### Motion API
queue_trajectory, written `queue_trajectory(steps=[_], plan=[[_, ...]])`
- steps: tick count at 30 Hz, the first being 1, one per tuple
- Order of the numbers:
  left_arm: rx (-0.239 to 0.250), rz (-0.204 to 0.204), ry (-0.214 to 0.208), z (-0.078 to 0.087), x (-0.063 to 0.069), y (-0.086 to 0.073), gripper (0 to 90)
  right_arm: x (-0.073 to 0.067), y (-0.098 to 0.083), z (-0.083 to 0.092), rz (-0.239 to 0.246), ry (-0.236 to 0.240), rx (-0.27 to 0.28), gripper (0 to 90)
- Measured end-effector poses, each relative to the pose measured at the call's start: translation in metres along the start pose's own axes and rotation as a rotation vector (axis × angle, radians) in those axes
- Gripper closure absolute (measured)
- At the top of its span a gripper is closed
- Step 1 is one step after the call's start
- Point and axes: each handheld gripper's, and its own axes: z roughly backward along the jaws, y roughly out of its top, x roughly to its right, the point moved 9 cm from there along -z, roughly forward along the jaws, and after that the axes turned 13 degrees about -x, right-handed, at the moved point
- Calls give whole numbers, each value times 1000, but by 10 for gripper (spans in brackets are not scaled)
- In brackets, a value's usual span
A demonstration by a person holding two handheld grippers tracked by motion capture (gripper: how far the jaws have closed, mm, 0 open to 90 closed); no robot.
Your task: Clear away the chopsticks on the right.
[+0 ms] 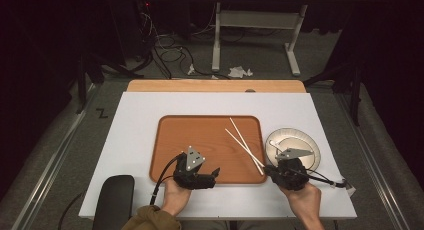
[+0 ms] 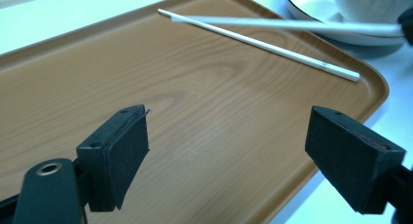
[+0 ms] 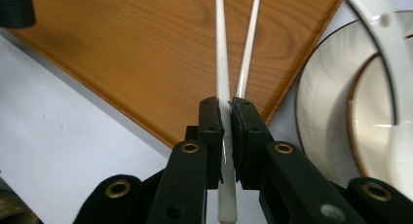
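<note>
The right gripper (image 3: 226, 121) has its fingers (image 3: 211, 121) pinched nearly together on a white chopstick (image 3: 221, 63), taking it close to its thick end, which sticks out behind the pads; a second chopstick (image 3: 249, 48) runs just beside the first, and whether the pads also bear on it cannot be told. Both sticks lie across the near right corner of the wooden tray (image 1: 200, 135) toward the right edge of the surface (image 1: 135, 120), next to a white dish (image 1: 300, 140). They look thin, stiff, light and smooth, so a grip near the end is likely to let the long free part swing or twist; hold taken nearer the middle should give steadier control, and a firm squeeze is wanted since the glossy shaft may slip. The left gripper (image 2: 226, 151) hangs low over the tray's near edge with its fingers (image 2: 124, 151) spread wide and nothing between them. The right gripper view gives the pinch itself; the left gripper view suggests one stick lifted clear of the tray while the other rests on it; the high view places the hands (image 1: 175, 197).
</note>
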Motion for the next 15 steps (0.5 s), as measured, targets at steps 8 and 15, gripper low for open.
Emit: queue_trajectory(steps=[8, 15], plan=[[-15, 0, -7, 0, 1, -2, 163, 3, 3, -14, -26, -34, -31, 846], [-33, -14, 12, 4, 1, -8, 163, 2, 8, -28, -21, -35, -57, 844]])
